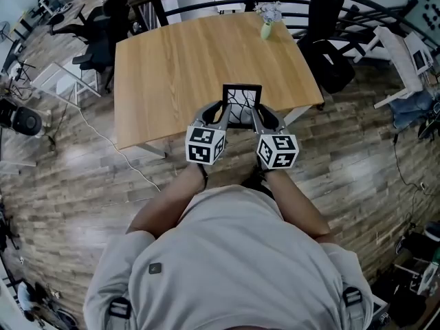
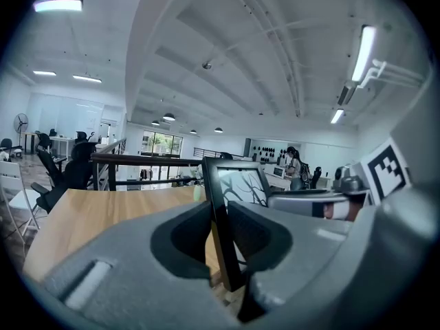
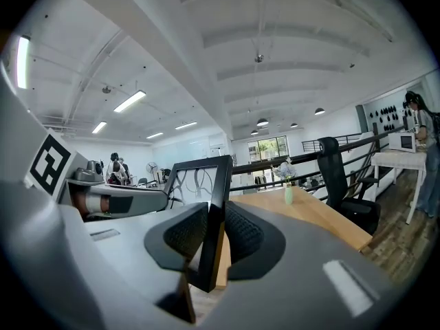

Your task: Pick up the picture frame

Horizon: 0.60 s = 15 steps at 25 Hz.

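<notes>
Picture frame [image 1: 241, 105] held upright, long axis vertical, over the near edge of the wooden worktop [image 1: 172, 67], its left side pinched between fingers [image 2: 189, 238] of the left gripper [image 2: 221, 239], its right side between fingers [image 3: 242, 234] of the right gripper [image 3: 210, 238].

No readable text, no brand names, no numbers, no signs

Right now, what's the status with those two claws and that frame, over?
Left gripper and right gripper both shut on picture frame, one per side. Frame upright at near edge of table. Vase far off, nothing in the way.
</notes>
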Motion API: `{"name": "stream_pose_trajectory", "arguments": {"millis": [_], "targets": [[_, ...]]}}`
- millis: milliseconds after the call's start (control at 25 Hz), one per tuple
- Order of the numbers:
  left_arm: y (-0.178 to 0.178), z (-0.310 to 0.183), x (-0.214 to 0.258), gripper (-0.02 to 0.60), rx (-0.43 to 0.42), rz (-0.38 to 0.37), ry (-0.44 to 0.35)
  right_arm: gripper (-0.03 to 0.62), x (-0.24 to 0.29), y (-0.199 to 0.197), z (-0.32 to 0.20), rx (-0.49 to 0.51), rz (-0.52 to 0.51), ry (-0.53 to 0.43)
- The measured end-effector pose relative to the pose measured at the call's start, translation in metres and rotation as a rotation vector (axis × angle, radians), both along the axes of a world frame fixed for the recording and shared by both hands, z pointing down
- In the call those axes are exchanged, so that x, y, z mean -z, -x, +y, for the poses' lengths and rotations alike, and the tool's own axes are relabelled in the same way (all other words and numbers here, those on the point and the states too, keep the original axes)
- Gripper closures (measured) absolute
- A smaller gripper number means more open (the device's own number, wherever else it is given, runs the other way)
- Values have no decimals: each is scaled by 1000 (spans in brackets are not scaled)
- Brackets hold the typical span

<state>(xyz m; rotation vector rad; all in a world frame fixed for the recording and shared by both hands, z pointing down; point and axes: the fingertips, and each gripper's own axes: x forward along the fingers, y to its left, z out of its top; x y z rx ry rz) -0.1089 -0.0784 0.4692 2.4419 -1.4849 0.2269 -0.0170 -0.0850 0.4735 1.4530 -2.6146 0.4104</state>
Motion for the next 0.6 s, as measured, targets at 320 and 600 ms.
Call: {"name": "stream_pose_trajectory", "arguments": {"millis": [320, 600], "targets": [[2, 25, 11, 502, -1, 28, -11, 503, 12, 1, 23, 6, 5, -11], [8, 41, 6, 502, -1, 21, -3, 503, 7, 8, 39, 8, 0, -10]]}}
